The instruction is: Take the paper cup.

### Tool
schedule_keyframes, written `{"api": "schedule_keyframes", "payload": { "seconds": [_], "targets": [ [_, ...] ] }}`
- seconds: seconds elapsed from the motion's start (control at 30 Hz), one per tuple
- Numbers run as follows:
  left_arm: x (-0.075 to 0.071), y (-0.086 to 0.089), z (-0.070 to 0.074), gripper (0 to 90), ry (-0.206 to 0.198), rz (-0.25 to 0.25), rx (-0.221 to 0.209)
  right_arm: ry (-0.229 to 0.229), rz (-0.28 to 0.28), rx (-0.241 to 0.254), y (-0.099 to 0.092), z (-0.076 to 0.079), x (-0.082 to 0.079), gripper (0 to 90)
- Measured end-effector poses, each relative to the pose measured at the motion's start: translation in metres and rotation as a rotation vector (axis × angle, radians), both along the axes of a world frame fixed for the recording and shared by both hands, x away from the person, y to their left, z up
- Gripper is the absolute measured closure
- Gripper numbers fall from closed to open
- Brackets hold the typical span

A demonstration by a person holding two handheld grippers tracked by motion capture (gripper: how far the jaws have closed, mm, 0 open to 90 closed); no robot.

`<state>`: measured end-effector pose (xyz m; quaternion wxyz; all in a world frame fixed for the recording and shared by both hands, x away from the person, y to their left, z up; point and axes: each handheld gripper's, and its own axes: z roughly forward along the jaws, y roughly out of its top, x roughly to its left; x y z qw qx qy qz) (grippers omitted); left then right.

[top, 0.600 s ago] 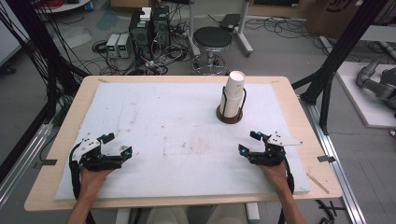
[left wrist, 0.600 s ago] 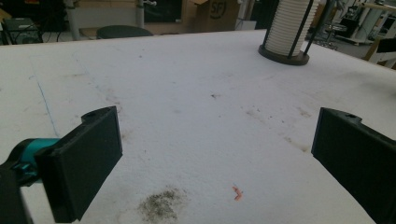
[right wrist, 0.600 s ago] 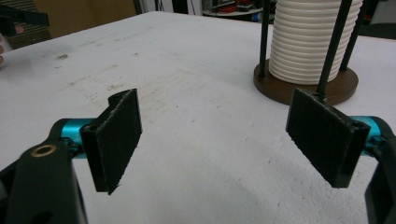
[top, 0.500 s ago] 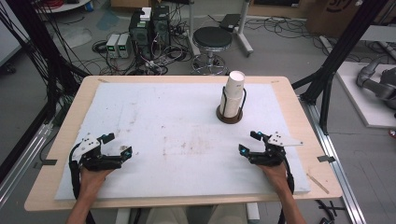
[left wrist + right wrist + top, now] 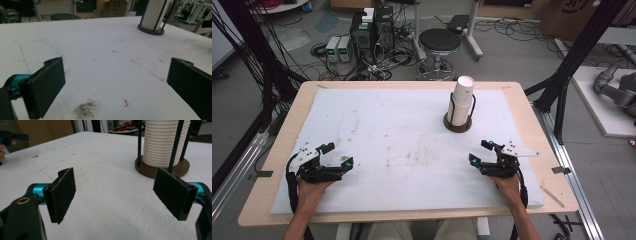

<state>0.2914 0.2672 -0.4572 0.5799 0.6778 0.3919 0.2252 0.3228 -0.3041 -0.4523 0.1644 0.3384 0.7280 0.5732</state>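
High view first: the wooden table [image 5: 277, 150] sits under a white mat [image 5: 402, 135] that covers nearly all of it, smudged with dark marks near the middle. Toward the far right of the mat stands my stack of white paper cups [image 5: 462, 100], upright inside a holder [image 5: 458, 125] with a round brown base and thin black rods. My left gripper [image 5: 337, 156] rests low over the near left part of the mat, my right gripper [image 5: 478, 152] over the near right, well apart from each other and from the cups. Both have their jaws spread wide with nothing between them. From my left gripper view, a tiny orange scrap [image 5: 126, 103] lies on the mat beside a grey smudge [image 5: 86, 110].
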Motion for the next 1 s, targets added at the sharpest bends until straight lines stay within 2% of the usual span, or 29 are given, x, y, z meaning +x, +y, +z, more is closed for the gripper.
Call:
{"api": "schedule_keyframes", "payload": {
  "seconds": [0.07, 0.23, 0.4, 0.63, 0.67, 0.87, 0.9, 0.93, 1.0],
  "targets": [
    [0.001, 0.0, 0.0, 1.7, 0.003, -0.003, 0.001, 0.02, 0.006, -0.001, -0.002, 0.002, 0.001, 18.6],
    [0.002, 0.0, 0.0, 1.7, 0.015, -0.005, 0.0, 0.003, 0.016, 0.008, -0.002, 0.016, -0.001, 18.6],
    [0.002, 0.001, 0.0, 1.7, 0.018, -0.004, -0.012, 0.021, 0.042, -0.032, -0.002, 0.035, 0.0, 18.6],
    [0.002, 0.002, 0.0, 1.7, 0.019, -0.006, -0.014, 0.014, 0.059, -0.074, -0.004, 0.064, 0.007, 18.6],
    [0.002, 0.002, 0.0, 1.8, 0.019, -0.006, -0.014, 0.014, 0.059, -0.074, -0.004, 0.064, 0.007, 18.6],
    [0.002, 0.002, 0.0, 1.8, 0.02, -0.009, -0.015, 0.021, 0.051, -0.137, -0.006, 0.102, 0.022, 18.6],
    [0.002, 0.002, 0.0, 1.8, 0.019, -0.01, -0.018, 0.021, 0.051, -0.137, -0.006, 0.102, 0.022, 18.6],
    [0.002, 0.002, 0.0, 1.8, 0.017, -0.012, -0.019, 0.024, 0.044, -0.158, -0.006, 0.114, 0.027, 18.6],
    [0.002, 0.002, 0.0, 1.7, 0.016, -0.012, -0.019, 0.022, 0.04, -0.18, -0.006, 0.124, 0.032, 18.6]
  ]
}}
